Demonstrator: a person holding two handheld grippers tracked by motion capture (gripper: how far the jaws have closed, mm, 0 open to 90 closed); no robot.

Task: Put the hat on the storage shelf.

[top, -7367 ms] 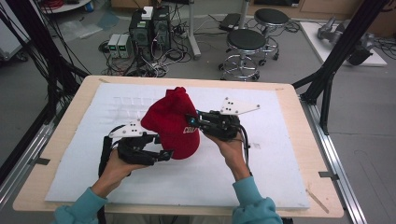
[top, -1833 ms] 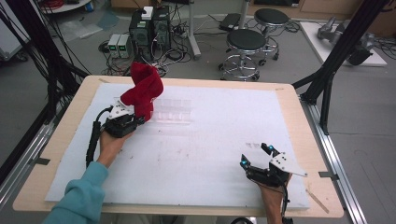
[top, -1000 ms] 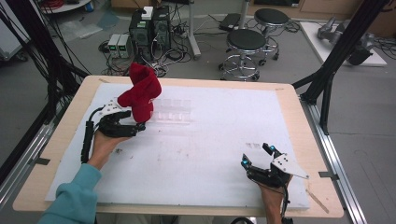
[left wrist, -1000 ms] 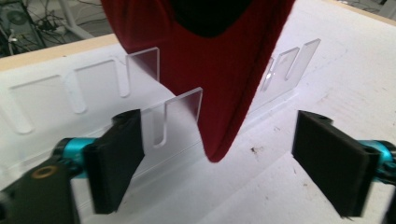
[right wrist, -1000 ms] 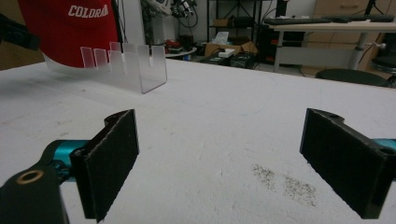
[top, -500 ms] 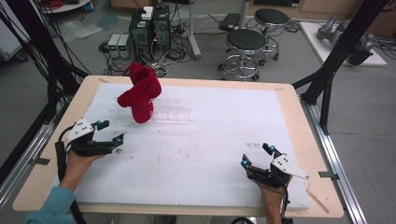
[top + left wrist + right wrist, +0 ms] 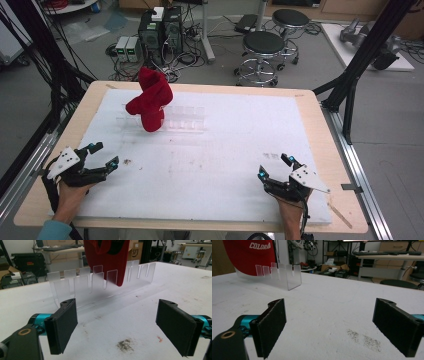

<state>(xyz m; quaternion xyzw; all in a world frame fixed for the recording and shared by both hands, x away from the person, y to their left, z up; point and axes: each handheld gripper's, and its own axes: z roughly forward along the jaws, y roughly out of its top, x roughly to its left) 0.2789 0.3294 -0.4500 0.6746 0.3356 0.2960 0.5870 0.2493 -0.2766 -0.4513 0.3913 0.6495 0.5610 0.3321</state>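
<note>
- One red cap [image 7: 150,100] sits on one clear slotted rack [image 7: 172,120] at the far left of the white table [image 7: 225,165]; nothing lies between it and the grippers (a few dirt marks only).
- The left gripper [image 7: 102,156] rests near the front left edge, jaws wide apart and empty, well apart from the rack.
- The right gripper [image 7: 275,167] rests near the front right, jaws also wide and empty.
- Two round stools [image 7: 262,47] stand on the floor behind the table.
</note>
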